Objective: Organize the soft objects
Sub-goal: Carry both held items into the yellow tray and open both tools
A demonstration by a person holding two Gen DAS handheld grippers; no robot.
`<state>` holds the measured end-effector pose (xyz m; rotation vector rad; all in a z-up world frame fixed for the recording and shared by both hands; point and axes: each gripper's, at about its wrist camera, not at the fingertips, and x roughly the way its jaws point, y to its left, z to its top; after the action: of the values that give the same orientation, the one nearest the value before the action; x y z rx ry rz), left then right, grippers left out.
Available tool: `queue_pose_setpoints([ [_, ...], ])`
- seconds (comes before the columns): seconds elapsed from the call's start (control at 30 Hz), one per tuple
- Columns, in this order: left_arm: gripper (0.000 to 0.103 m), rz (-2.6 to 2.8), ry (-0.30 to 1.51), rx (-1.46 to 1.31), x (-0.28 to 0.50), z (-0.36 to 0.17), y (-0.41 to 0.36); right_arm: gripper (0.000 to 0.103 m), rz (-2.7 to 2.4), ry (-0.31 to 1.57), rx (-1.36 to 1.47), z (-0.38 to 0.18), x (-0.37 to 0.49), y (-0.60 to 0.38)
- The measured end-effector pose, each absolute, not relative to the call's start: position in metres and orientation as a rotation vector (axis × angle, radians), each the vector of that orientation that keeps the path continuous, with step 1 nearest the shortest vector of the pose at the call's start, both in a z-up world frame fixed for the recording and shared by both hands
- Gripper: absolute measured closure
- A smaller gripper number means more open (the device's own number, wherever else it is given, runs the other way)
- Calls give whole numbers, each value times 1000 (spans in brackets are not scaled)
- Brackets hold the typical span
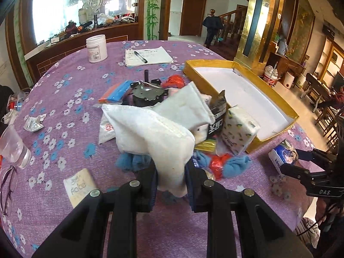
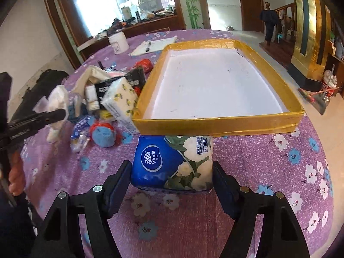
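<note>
My left gripper (image 1: 171, 178) is shut on a white cloth (image 1: 154, 126) and holds it up over a pile of soft things: a lemon-print tissue pack (image 1: 238, 129), blue socks (image 1: 236, 165) and red fabric (image 1: 219, 163). The cloth also shows in the right wrist view (image 2: 57, 101), pinched by the left gripper. My right gripper (image 2: 172, 176) is shut on a blue Vinda tissue pack (image 2: 172, 163) on the table, just in front of the yellow-rimmed white box (image 2: 217, 124). That pack and the right gripper also show in the left wrist view (image 1: 283, 154).
A dark motor (image 1: 146, 92), an orange-blue packet (image 1: 116, 92), a white jar (image 1: 96, 48), paper with a pen (image 1: 148, 56), a plastic cup (image 1: 13, 146), glasses (image 1: 8, 191) and a small tissue packet (image 1: 79, 187) lie on the purple floral tablecloth (image 1: 64, 81). The box (image 1: 243, 94) is empty.
</note>
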<state>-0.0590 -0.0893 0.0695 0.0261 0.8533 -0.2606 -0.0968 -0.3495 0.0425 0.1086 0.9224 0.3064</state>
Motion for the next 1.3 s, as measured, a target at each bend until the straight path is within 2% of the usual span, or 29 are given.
queue_pose_setpoints([
  [0.33,81,-339,816,64,-57,92,-129,25,339,784,127,96,-111,-362],
  [0.7,81,-428,825,106,-19,104,-188,25,302,763,204,116,-69,-382],
  [1.07,81,-415,875,80,78,127,-232,25,233,722,334,148,42,-409],
  [1.3,79,-416,930,91,151,112,-261,26,126,791,406,122,130,-428],
])
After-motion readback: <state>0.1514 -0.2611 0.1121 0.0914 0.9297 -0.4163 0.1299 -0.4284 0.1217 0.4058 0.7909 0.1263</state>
